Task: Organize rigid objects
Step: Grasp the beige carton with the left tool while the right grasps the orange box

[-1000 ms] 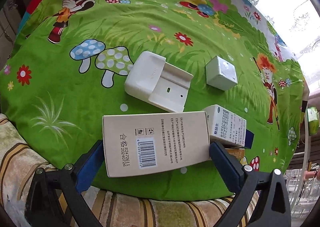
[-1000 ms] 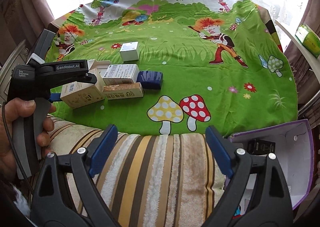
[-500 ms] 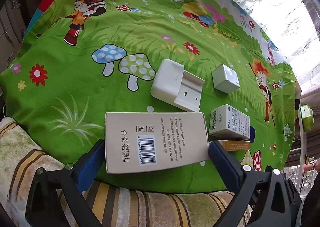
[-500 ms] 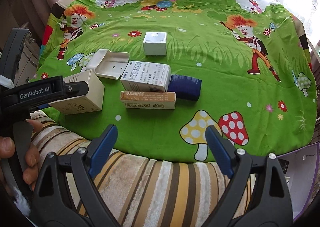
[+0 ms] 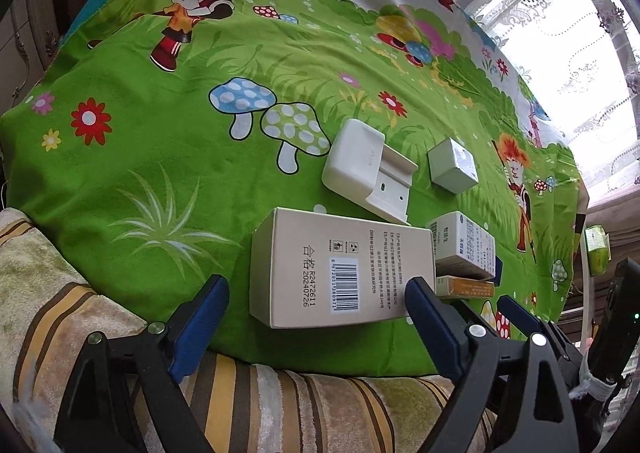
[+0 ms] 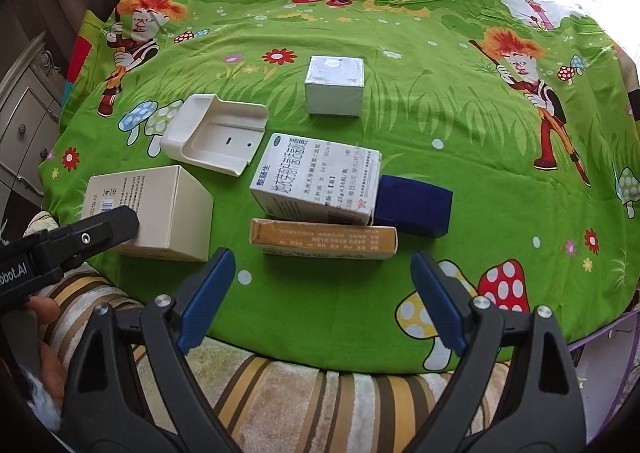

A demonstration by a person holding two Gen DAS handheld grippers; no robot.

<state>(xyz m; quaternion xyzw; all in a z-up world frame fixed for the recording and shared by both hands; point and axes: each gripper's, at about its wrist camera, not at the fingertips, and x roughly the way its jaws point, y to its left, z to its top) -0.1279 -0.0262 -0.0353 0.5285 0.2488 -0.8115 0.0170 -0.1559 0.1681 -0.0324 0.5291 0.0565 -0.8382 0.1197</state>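
Note:
Several boxes lie on a green cartoon cloth. A cream box with a barcode [image 5: 340, 269] [image 6: 160, 209] lies near the cloth's front edge. My left gripper [image 5: 316, 317] is open, its fingers to either side of the box's near end with a gap on the left. My right gripper [image 6: 320, 297] is open and empty, just in front of an orange box [image 6: 324, 239]. Behind that lie a white medicine box [image 6: 316, 183] and a dark blue box [image 6: 412, 207]. A white tray-like holder [image 6: 216, 137] and a small white cube box [image 6: 334, 85] lie further back.
The green cloth [image 6: 440, 125] covers a round surface, with a striped towel [image 6: 300, 397] at the near edge. A cabinet [image 6: 24, 117] stands at the left. A white and purple box [image 6: 608, 365] sits low at the right.
The right gripper has moved forward and left, up to the orange box. The left gripper has shifted left and back a little, so the cream box sits off-centre to the right between its fingers.

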